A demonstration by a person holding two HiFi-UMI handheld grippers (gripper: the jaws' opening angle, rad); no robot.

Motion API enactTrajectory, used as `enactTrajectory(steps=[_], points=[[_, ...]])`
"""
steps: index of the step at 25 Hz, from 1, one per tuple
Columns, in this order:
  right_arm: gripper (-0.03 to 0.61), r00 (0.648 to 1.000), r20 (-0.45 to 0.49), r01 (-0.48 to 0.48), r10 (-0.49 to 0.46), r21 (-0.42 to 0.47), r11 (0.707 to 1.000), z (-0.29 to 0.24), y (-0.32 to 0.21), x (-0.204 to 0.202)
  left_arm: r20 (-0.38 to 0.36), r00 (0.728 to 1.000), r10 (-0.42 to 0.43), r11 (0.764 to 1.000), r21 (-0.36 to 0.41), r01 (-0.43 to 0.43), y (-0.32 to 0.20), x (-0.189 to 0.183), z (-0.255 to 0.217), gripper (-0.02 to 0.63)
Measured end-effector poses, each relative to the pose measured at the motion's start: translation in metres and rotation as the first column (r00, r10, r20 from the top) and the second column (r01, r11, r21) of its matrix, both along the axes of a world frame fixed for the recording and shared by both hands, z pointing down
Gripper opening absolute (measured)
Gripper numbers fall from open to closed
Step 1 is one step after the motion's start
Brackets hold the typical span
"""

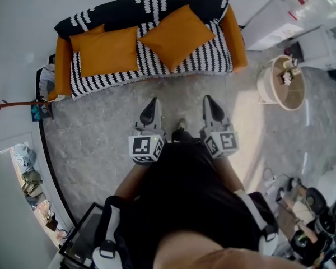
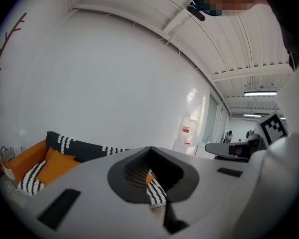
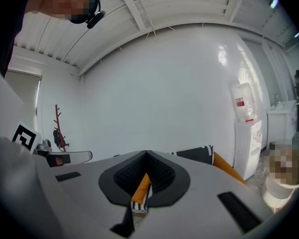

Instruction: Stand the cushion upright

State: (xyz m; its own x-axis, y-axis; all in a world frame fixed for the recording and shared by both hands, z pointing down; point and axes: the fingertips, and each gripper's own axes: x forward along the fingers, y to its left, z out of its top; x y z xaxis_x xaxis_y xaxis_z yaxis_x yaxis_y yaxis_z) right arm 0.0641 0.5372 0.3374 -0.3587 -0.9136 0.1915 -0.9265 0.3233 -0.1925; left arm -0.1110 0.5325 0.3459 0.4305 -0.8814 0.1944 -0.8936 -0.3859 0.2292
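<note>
Cushion (image 1: 176, 36) sits cornerwise on sofa (image 1: 237, 46), leaning on backrest, right of second orange cushion (image 1: 107, 50); probably the one to square up. Your left gripper (image 1: 150, 111) and right gripper (image 1: 211, 110) both pressed together, empty, well apart from sofa: reach not begun, by my reading. Head view alone shows cushion layout; gripper views confirm jaws closed, show only sofa slivers.

No text can be read — the water dispenser (image 3: 247, 138) label is only a blur

bright even light, strong fisheye edges
</note>
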Motion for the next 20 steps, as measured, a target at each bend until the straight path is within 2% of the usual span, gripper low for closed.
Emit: enactTrajectory(steps=[12,20], points=[[-0.005,0.998,-0.01,0.06,-0.06,-0.011,0.998,0.012,-0.022,0.052,0.015,0.997,-0.076,0.997,-0.016,0.076,-0.016,0.044,0.007,-0.009],[-0.005,0.996,-0.005,0.084,-0.085,-0.047,0.995,0.023,-0.049,0.063,0.022,0.993,-0.115,0.992,-0.047,0.116,-0.037,0.051,0.017,-0.009]])
